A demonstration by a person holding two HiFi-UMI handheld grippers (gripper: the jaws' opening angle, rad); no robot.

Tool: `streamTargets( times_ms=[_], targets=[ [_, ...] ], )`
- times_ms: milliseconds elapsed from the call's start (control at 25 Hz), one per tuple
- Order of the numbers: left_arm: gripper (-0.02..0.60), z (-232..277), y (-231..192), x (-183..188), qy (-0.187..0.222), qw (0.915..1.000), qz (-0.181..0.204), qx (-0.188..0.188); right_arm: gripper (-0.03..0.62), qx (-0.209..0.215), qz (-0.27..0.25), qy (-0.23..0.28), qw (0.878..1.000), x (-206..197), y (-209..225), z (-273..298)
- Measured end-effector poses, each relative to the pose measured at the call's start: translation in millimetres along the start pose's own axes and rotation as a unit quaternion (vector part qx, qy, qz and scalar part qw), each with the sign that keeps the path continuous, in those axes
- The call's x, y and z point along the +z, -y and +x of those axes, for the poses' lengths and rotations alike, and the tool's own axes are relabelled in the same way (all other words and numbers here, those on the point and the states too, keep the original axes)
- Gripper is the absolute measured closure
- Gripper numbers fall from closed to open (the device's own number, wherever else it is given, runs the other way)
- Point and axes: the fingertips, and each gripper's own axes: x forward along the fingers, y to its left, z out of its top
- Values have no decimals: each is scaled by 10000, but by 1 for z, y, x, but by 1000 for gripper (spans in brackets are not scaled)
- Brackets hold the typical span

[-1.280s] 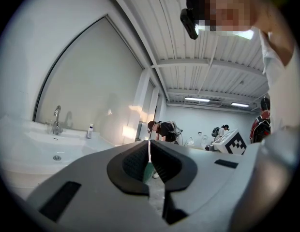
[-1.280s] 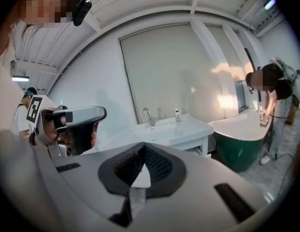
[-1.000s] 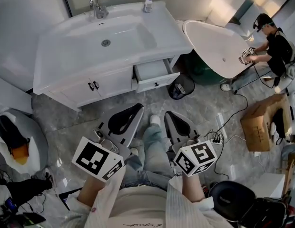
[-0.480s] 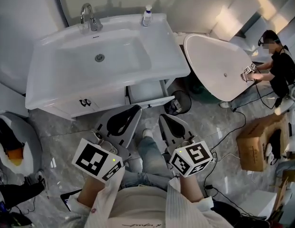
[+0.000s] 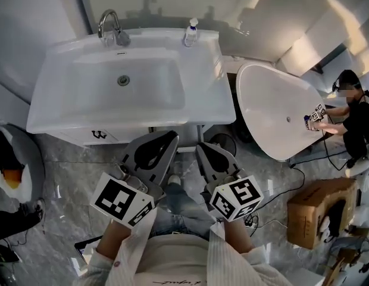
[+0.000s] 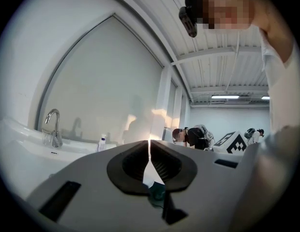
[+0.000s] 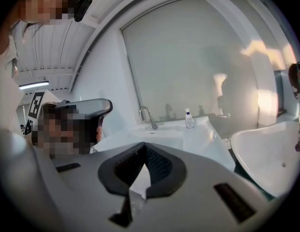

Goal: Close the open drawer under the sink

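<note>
The white vanity sink [image 5: 71,109] fills the upper left of the head view, with a chrome faucet [image 5: 110,28] at its back. Only a white sliver of the drawer [image 5: 187,137] shows below the counter's front edge, between my grippers. I cannot tell how far out it stands. My left gripper [image 5: 171,137] and right gripper [image 5: 201,149] are held side by side in front of the vanity, both shut with nothing in them. They point up and away from the drawer. In the gripper views the left gripper [image 6: 149,145] and the right gripper [image 7: 144,147] each show their jaw tips meeting.
A small bottle [image 5: 190,34] stands at the sink's back right. A white bathtub [image 5: 274,112] lies to the right, with a person [image 5: 357,112] working at its far side. A dark bin [image 5: 223,140], a cardboard box [image 5: 318,210] and cables are on the marble floor.
I have stepped closer to the vanity. The open drawer, plainly seen sticking out a second ago, is now almost hidden under the counter edge. Both grippers stay shut in the same pose.
</note>
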Motion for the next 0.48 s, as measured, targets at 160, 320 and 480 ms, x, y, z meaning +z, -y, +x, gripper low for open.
streamTargets(
  times_ms=[160, 320, 480],
  targets=[
    [557, 20, -6, -6, -8, 9997, -11, 237, 585, 248, -46, -90, 9996, 2, 20, 12],
    [557, 35, -10, -14, -108, 9992, -38, 373, 583, 386, -77, -155, 9991, 3, 35, 20],
    [557, 48, -8, -20, -228, 9991, -24, 364, 583, 475, -46, -169, 9987, 6, 42, 23]
  ],
)
